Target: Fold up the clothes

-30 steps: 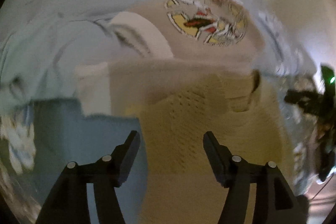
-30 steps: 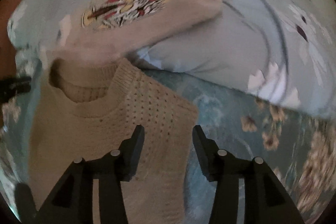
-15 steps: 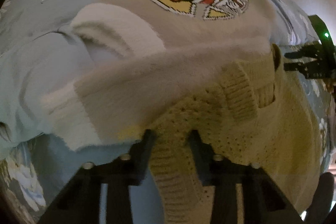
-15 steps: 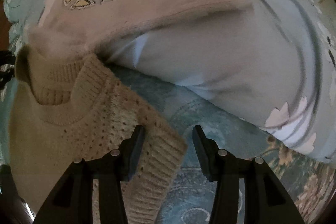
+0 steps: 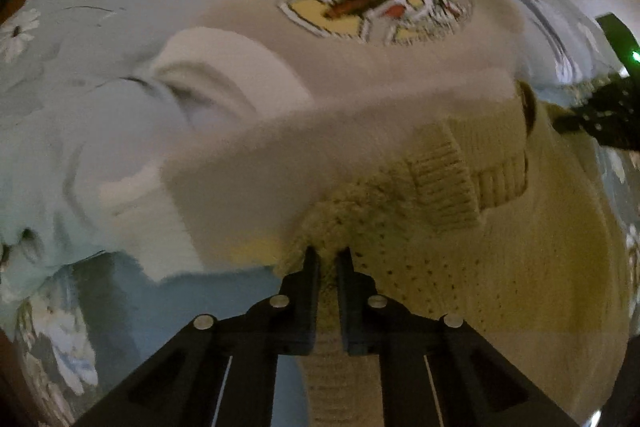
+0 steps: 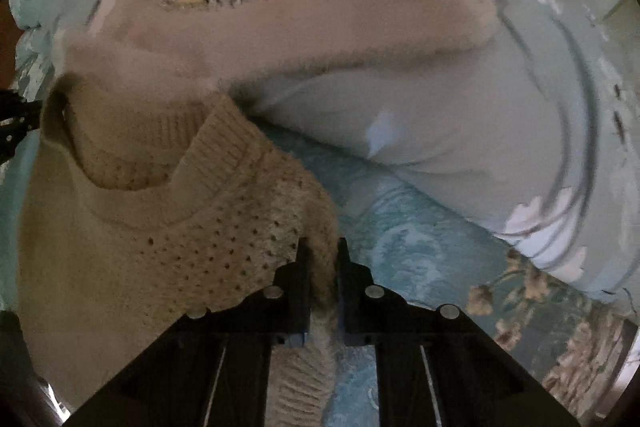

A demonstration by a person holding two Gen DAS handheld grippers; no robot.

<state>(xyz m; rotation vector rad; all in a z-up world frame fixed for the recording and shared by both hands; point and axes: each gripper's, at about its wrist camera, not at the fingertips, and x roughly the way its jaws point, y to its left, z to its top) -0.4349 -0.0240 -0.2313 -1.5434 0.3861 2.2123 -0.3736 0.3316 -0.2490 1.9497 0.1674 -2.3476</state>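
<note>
Both grips are on. Your left gripper [image 5: 328,257] has just been closing, and its fingers now pinch the near shoulder of the cream vest [image 5: 520,267], knit bunched between them. Your right gripper [image 6: 320,247] has just snapped in too, fingers narrow on the vest's other shoulder edge, where half a second back the fabric only lay between wide fingers. To my eye that means you are set to lift or carry the shoulders over for a fold; the vest itself lies flat on the bed [image 6: 420,255], ribbed collar [image 5: 480,167] pointing away from you.

Just past the collar, a fuzzy beige sweater [image 5: 380,99] with a bright patch [image 5: 372,7] overlaps the vest's top edge, so watch it does not drag along. Behind that, the pale floral duvet [image 6: 460,131] is heaped up.

Containers: none in view, no basket or bin, so nothing to report inside one.
</note>
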